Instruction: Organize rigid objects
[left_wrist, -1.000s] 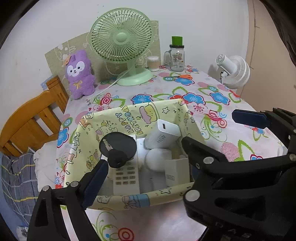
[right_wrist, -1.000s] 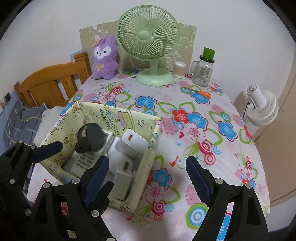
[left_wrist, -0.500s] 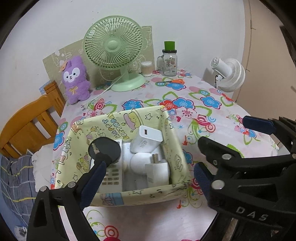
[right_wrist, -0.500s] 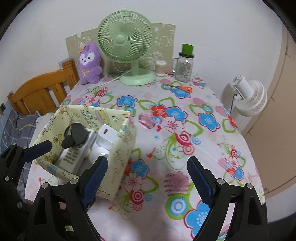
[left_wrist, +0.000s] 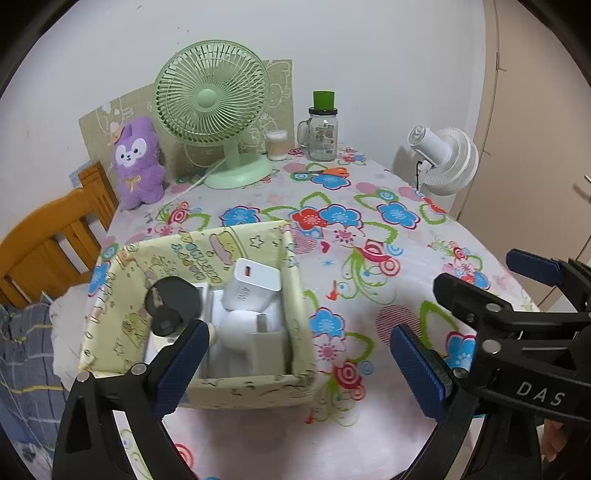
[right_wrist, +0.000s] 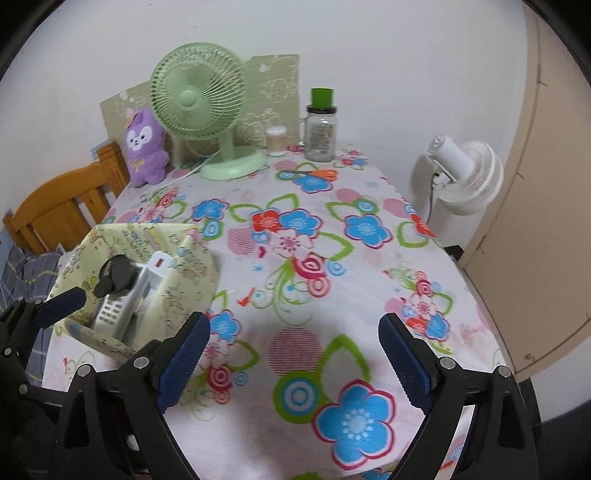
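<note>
Flowered cloth covers the table against a white wall, with a green fan at the back. Near my left sits a yellow fabric box, gathering a white charger, remote and black round gadget together. My left hand-held gripper and right hand-held gripper have just been opening; both are wide and empty.

Black plastic tongs, ribbed blue pads, silver screws, "DAS" lettering.
</note>
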